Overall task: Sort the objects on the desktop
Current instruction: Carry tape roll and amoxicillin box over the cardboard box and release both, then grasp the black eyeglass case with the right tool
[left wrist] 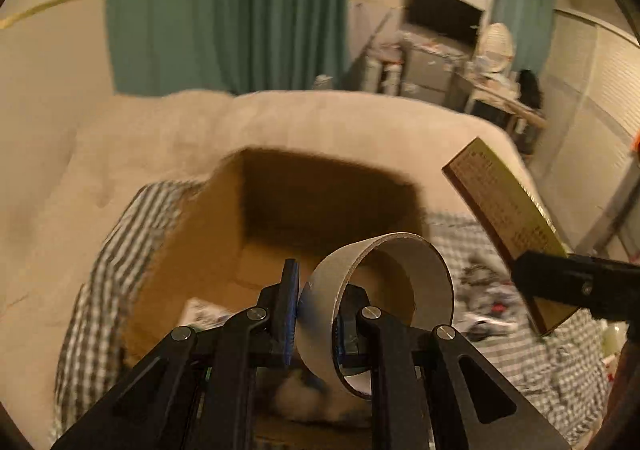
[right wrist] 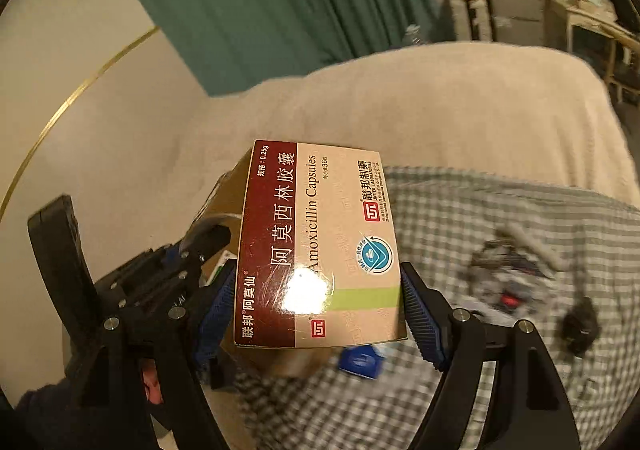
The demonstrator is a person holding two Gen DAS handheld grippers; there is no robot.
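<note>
My left gripper [left wrist: 318, 306] is shut on the wall of a cardboard tape roll [left wrist: 384, 290] and holds it over an open cardboard box [left wrist: 208, 250]. My right gripper [right wrist: 318, 310] is shut on a medicine box [right wrist: 320, 246] labelled Amoxicillin Capsules, held in the air. The medicine box also shows at the right of the left wrist view [left wrist: 508, 226], clamped by the right gripper [left wrist: 576, 286]. The left gripper shows at the left of the right wrist view [right wrist: 192, 250]. A small printed pack [left wrist: 202, 312] lies inside the cardboard box.
The cardboard box stands on a checked cloth [right wrist: 480, 226] over a bed with a beige blanket [left wrist: 320, 121]. Small dark items [right wrist: 508, 262] and a blue item [right wrist: 360, 362] lie on the cloth. Green curtains [left wrist: 224, 9] and cluttered furniture [left wrist: 440, 61] stand behind.
</note>
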